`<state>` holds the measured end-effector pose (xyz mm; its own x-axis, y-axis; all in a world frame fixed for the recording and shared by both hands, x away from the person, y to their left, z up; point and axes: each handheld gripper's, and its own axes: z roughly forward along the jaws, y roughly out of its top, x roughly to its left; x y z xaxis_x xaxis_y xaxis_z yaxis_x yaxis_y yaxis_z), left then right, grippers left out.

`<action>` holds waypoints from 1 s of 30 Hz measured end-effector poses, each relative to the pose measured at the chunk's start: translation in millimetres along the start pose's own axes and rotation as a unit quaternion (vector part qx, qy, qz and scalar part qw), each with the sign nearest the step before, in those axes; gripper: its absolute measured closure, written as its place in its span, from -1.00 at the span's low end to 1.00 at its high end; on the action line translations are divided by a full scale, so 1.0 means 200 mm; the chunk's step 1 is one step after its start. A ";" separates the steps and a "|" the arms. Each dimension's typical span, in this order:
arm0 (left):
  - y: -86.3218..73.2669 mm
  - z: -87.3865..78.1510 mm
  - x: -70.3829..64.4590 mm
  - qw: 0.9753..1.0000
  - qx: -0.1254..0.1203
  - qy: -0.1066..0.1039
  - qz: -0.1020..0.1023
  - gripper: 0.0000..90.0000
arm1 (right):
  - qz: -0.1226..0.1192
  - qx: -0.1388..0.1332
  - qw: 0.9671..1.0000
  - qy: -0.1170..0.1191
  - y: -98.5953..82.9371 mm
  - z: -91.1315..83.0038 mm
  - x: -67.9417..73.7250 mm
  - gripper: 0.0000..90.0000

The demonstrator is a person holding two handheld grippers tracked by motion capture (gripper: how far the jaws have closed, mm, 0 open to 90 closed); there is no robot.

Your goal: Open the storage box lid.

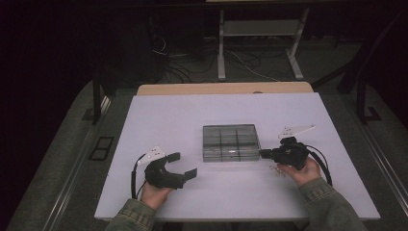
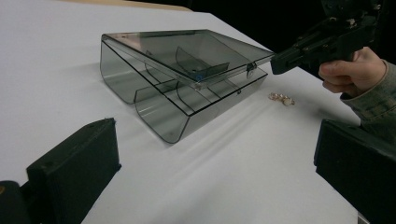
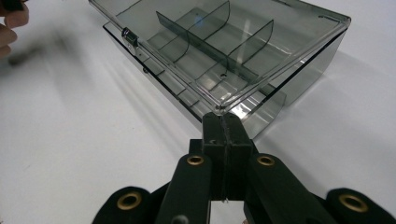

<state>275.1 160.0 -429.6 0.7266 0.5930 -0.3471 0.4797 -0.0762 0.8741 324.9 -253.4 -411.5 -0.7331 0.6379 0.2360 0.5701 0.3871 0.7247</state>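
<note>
On white table [image 1: 168, 120], smoked box [image 1: 230, 142] lying flat, lid corner pinched by right claw [image 1: 262, 154]

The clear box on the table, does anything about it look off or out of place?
The box has its lid tilted partly open, its corner pinched by the right gripper. A small cluster of beads lies loose on the table beside it, outside the compartments.

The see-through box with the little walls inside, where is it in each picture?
High view: the box sits mid-table, just left of the right gripper.
Left gripper view: upper middle, lid lifted, the right gripper at its corner.
Right gripper view: top middle, above the shut jaws.
Shared landmark: the right gripper pinching the lid's corner.
</note>
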 end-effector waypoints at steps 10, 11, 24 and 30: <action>0.03 0.02 0.01 1.000 -0.005 0.000 0.006 -1.00 | 0.006 -0.015 1.000 0.011 0.04 -0.02 -0.02 0.98; 0.04 0.03 0.01 1.000 -0.004 -0.001 0.008 -1.00 | 0.004 -0.017 1.000 0.012 0.05 -0.02 -0.02 0.98; 0.12 0.07 0.02 0.999 0.006 0.009 0.038 -1.00 | 0.002 -0.023 0.999 0.030 0.16 -0.03 -0.04 0.98; 0.18 0.10 0.06 0.999 0.022 0.018 0.043 -1.00 | 0.001 -0.027 0.999 0.030 0.21 -0.03 -0.05 0.98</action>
<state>310.6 148.1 -410.1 0.7480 0.6110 -0.2591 0.4384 -0.1618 0.8841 354.6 -247.6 -379.9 -0.7545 0.5961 0.2746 0.5510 0.3480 0.7585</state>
